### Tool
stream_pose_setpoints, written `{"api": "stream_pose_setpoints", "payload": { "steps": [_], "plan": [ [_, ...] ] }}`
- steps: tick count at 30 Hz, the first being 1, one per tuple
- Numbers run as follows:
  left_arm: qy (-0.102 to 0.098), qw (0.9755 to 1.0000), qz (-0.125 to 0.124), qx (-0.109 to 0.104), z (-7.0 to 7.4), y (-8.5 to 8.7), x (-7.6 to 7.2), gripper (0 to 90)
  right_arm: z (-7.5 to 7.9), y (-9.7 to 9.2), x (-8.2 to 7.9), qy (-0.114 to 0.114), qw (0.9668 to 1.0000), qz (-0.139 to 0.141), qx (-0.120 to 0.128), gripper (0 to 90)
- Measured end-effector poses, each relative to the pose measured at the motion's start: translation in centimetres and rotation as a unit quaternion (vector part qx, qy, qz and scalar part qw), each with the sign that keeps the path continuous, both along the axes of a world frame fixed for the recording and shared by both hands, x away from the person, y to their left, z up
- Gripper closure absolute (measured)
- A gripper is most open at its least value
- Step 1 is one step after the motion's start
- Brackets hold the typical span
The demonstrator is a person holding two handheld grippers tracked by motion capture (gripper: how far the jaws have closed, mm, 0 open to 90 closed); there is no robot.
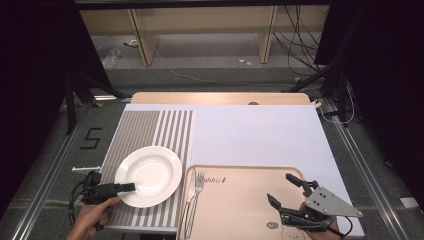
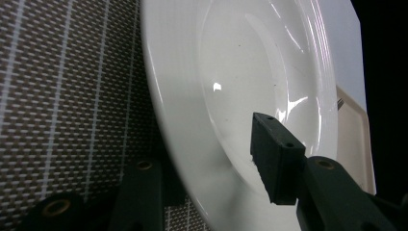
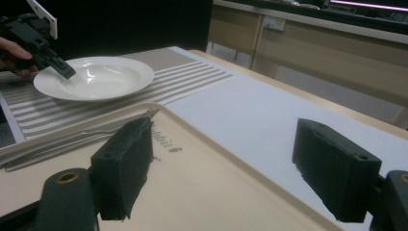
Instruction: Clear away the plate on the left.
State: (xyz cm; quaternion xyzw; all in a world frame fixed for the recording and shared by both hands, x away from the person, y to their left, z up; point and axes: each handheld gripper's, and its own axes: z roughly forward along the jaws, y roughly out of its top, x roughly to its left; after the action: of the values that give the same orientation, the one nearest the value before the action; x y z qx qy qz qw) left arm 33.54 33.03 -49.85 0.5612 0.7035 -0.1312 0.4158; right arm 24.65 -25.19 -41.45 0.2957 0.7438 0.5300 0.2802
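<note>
A white plate [image 1: 148,175] lies on a striped placemat [image 1: 150,127] at the near left. My left gripper [image 1: 127,188] reaches in from the plate's near-left side. In the left gripper view its jaws straddle the plate [image 2: 240,72] rim, one over the bowl and one below the edge; I see no firm press, so my left gripper [image 2: 207,159] reads as open. My right gripper [image 1: 280,187] hangs open over the right part of a beige tray [image 1: 240,215], nothing between its jaws [image 3: 226,159]. The right gripper view also shows the plate [image 3: 96,77] far left.
A fork [image 1: 198,186] and a knife [image 1: 189,197] lie side by side at the tray's left end. A white sheet [image 1: 255,132] covers the table beyond the tray. Past the far table edge [image 1: 220,97] are floor cables and shelf legs.
</note>
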Motion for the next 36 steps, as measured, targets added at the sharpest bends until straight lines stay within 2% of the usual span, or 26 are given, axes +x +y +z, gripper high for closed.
{"api": "stream_pose_setpoints", "payload": {
  "steps": [12, 19, 27, 32, 36],
  "plan": [
    [0.005, 0.9999, 0.002, -0.016, -0.40, -0.10, 0.32, 63.6, 0.00, 0.06, 0.00, -0.004, 1.0000, -0.001, -0.004, 22.9],
    [0.004, 1.0000, 0.007, -0.005, -0.39, -0.07, 0.32, 72.6, -0.04, 0.16, -0.01, -0.004, 1.0000, 0.000, -0.007, 22.9],
    [-0.003, 0.9999, 0.012, -0.002, -0.22, -0.14, 0.37, 74.3, -0.04, 0.15, 0.00, -0.005, 1.0000, 0.000, -0.008, 22.9],
    [-0.002, 0.9999, 0.014, -0.008, -0.26, -0.01, 0.65, 75.8, -0.03, 0.13, -0.02, -0.004, 1.0000, -0.001, -0.008, 22.9],
    [-0.002, 0.9996, 0.018, -0.021, -0.38, 0.16, 0.95, 77.6, -0.02, 0.12, -0.05, -0.005, 1.0000, 0.000, -0.009, 23.1]
  ]
}}
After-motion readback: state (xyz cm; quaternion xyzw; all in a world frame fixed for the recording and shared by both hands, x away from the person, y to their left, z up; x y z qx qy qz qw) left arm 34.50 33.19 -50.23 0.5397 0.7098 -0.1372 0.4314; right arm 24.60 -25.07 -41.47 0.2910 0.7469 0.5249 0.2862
